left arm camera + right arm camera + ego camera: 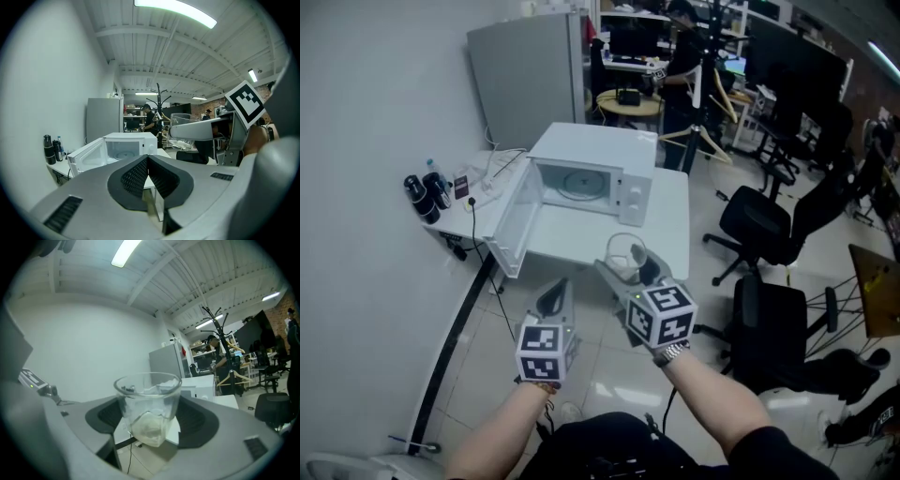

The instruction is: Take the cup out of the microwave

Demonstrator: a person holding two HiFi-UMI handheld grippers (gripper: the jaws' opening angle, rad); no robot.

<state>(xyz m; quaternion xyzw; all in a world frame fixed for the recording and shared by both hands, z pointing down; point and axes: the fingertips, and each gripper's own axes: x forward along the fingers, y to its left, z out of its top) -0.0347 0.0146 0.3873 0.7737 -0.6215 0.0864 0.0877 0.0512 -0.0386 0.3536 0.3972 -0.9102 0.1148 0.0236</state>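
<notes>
1 cup (147,404) stands upright, rim up, clamped by wide-set jaws of the right gripper (623,265).

Looks clear and glossy at centre: cup (147,408), glass or plastic. Looks matt, dark and ribbed on the pads (105,417) beside it. Shines smooth white on the microwave (595,145), upper centre; gleams on the floor tiles (609,375) below.
</notes>
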